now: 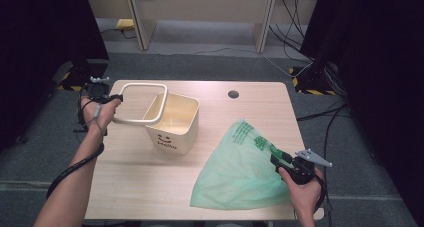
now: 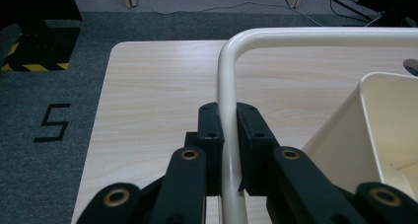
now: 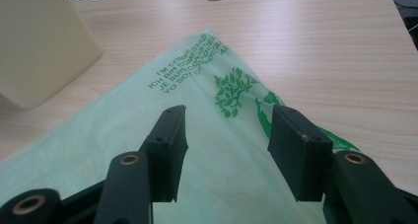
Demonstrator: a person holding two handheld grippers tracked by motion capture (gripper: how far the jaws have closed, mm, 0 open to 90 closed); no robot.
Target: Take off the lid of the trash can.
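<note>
Left tongs (image 2: pixel 227 150): clamped on the cream handle (image 2: pixel 227 86) of the bin, at the table's left edge.
Bin (image 1: pixel 172 121): cream plastic with a smiley face on its front, standing upright left of the table's (image 1: pixel 250 104) middle, handle swung out to the left.
Right tongs (image 3: pixel 229 152): jaws spread wide over the bag, holding nothing.
Bag (image 1: pixel 240 167): pale green with dark green print, lying flat on the table's right front part.

One bin (image 1: pixel 172 122), one green bag (image 1: pixel 240 167), two claws.
</note>
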